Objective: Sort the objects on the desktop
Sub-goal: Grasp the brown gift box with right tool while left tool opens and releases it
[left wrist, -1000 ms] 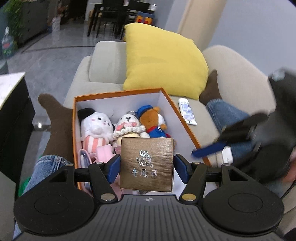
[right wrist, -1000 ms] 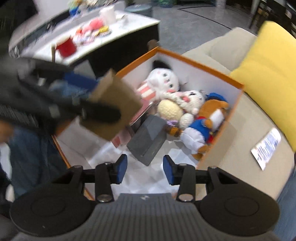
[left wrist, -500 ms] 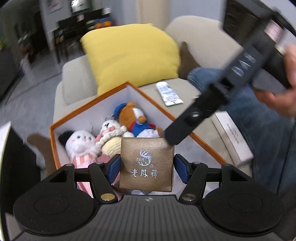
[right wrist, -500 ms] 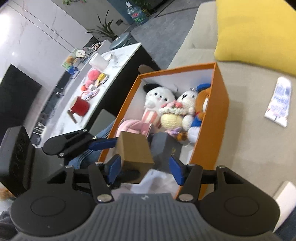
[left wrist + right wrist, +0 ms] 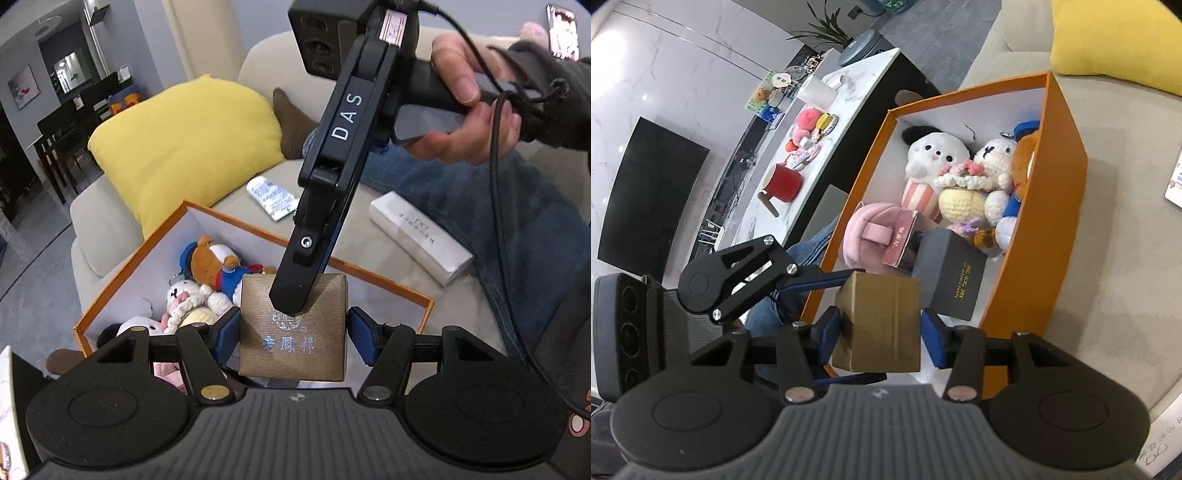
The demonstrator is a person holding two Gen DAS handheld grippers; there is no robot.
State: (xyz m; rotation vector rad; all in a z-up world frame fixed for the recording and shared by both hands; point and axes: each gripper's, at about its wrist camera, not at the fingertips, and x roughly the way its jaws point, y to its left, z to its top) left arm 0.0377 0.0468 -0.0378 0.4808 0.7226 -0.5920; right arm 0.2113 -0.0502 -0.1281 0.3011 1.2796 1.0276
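Note:
My left gripper [image 5: 293, 332] is shut on a gold-brown gift box [image 5: 291, 328] with silver characters, held above the near end of the orange box [image 5: 391, 288]. My right gripper [image 5: 881, 332] comes down from above and straddles the same gift box [image 5: 879, 325]; its left pad touches the box, the right pad stands slightly off. In the left wrist view the right gripper's fingers [image 5: 295, 284] lie across the box top. The orange box [image 5: 1056, 184] holds plush toys [image 5: 938, 162], a pink pouch [image 5: 864, 232] and a dark grey box [image 5: 951, 277].
The orange box sits on a beige sofa [image 5: 110, 221] with a yellow cushion [image 5: 184, 144]. A white packet [image 5: 271, 195] and a long white box [image 5: 421, 236] lie on the seat. A marble table [image 5: 809, 147] with a red mug [image 5: 783, 182] stands beside it.
The right gripper has moved in over the gift box, and its fingers now sit around it. The left gripper has kept its hold and swung to the right.

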